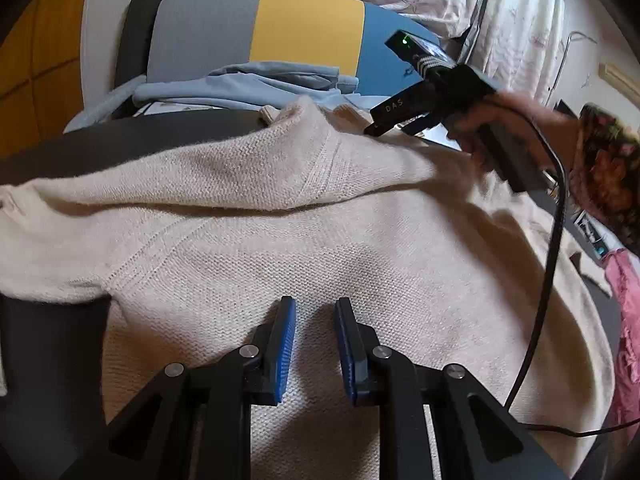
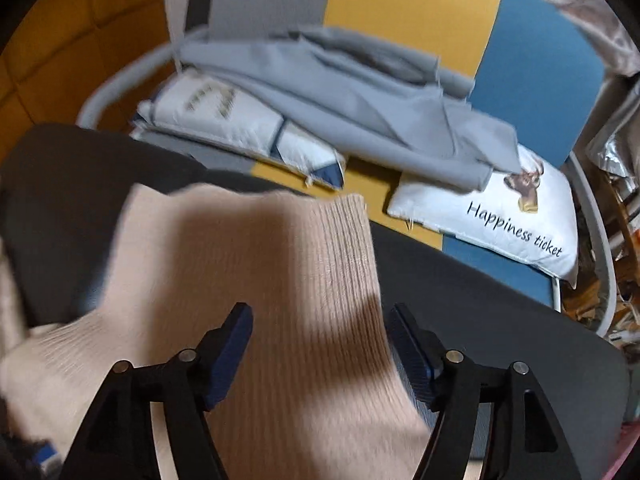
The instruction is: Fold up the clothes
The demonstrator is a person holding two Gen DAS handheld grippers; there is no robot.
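Note:
A cream knit sweater [image 1: 304, 248] lies spread on a dark table [image 1: 52, 344], with one sleeve folded across its upper part. My left gripper [image 1: 315, 304] hovers over the sweater's body, its blue pads a small gap apart and holding nothing. My right gripper [image 2: 320, 312] is wide open over the sweater's ribbed cuff [image 2: 320, 248], which lies on the table between its fingers. The right gripper also shows in the left wrist view [image 1: 376, 128], held by a hand at the sweater's far right edge.
Beyond the table stands a grey, yellow and blue chair [image 2: 408, 4] piled with light blue cloth [image 2: 360, 112] and white cushions [image 2: 500, 216]. A black cable [image 1: 552, 264] trails across the sweater's right side. Pink fabric [image 1: 628, 320] lies at the right edge.

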